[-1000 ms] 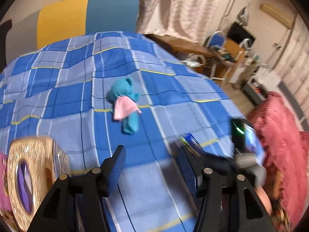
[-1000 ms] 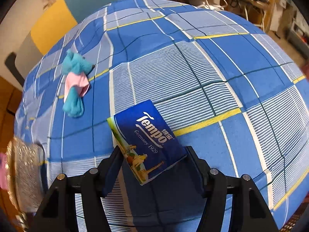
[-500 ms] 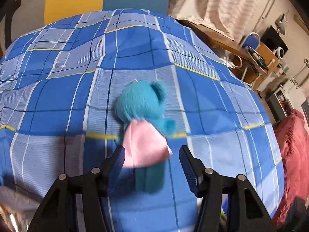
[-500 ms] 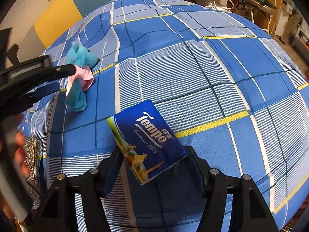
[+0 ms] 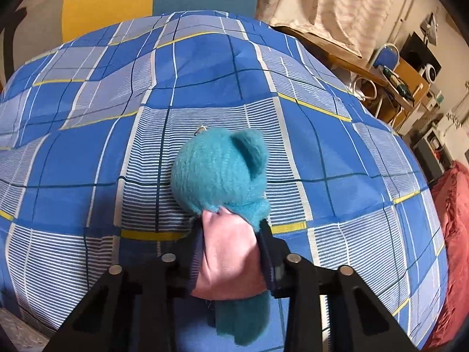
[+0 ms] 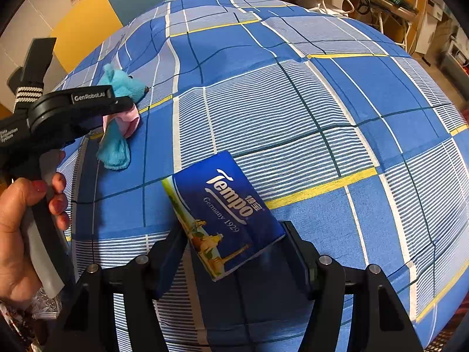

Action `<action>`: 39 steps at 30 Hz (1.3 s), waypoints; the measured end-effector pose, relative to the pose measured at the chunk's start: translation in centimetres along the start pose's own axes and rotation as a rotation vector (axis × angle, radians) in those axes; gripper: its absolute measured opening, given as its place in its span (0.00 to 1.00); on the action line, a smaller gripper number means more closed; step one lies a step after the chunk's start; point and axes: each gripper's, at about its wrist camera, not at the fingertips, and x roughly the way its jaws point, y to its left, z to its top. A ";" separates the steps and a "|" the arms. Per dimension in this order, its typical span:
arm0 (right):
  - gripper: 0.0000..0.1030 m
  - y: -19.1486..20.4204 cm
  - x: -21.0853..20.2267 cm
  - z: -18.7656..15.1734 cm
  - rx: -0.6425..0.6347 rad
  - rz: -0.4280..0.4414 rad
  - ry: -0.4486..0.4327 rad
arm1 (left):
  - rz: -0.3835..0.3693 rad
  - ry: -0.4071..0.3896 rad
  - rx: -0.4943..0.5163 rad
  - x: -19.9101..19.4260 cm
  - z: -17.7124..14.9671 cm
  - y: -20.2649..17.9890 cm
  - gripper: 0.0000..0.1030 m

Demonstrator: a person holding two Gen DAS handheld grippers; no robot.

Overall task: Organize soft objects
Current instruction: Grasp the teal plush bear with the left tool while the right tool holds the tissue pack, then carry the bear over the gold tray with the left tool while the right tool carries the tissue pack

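Plush bear [image 5: 222, 173], teal with a pink skirt, lies on the blue plaid bedspread [image 5: 337, 152], and my left gripper [image 5: 231, 252] is closing on its pink middle, the pads already pressing the cloth from both sides while the head sticks out on the far side and the legs trail near me. To do this well I judge I should let the jaws settle fully into the soft body before lifting, and take it straight up so the skirt does not slip out of the pinch. My right gripper [image 6: 234, 252] is clamped on the blue tissue pack [image 6: 225, 214], holding it just above the bedspread, to the right of the bear and well apart from it. In the right view my hand [image 6: 20, 228] on the left gripper's handle shows at the near left. Nothing lies between the two held things; beyond the bed's right edge stand a desk [image 5: 401, 79] and a red blanket [image 5: 451, 234], clear of the work.
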 end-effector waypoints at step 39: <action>0.63 1.2 -0.1 -1.1 -0.139 -0.047 -0.109 | -0.193 -0.263 0.070 -25.2 -20.7 5.5 0.26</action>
